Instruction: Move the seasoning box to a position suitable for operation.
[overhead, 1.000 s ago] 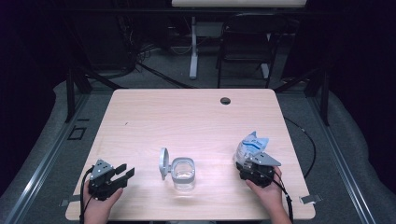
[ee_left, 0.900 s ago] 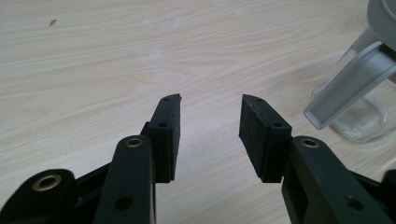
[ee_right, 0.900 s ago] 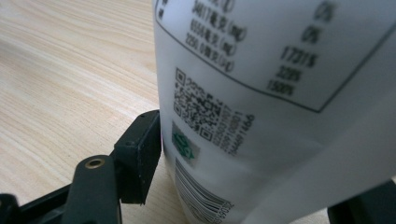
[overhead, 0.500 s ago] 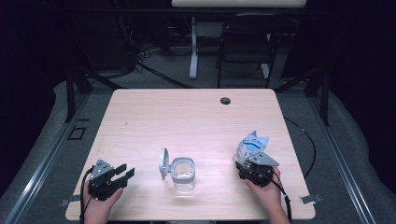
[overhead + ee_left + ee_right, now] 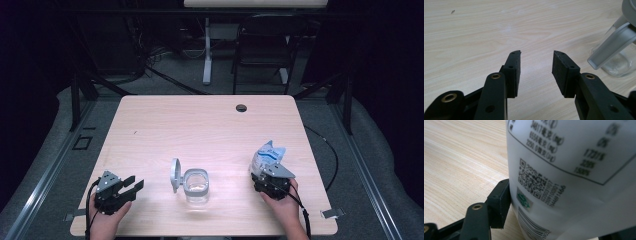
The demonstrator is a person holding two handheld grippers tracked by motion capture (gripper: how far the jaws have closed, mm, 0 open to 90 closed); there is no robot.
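pouch (image 5: 574, 182): QR, barcode, nutrition nos

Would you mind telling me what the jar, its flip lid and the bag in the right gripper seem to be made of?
Jar: clear and glossy, the table grain shows through; glass or hard plastic.
Flip lid: matte grey, probably plastic.
Bag: thin white film with printed labels and creases, likely plastic.
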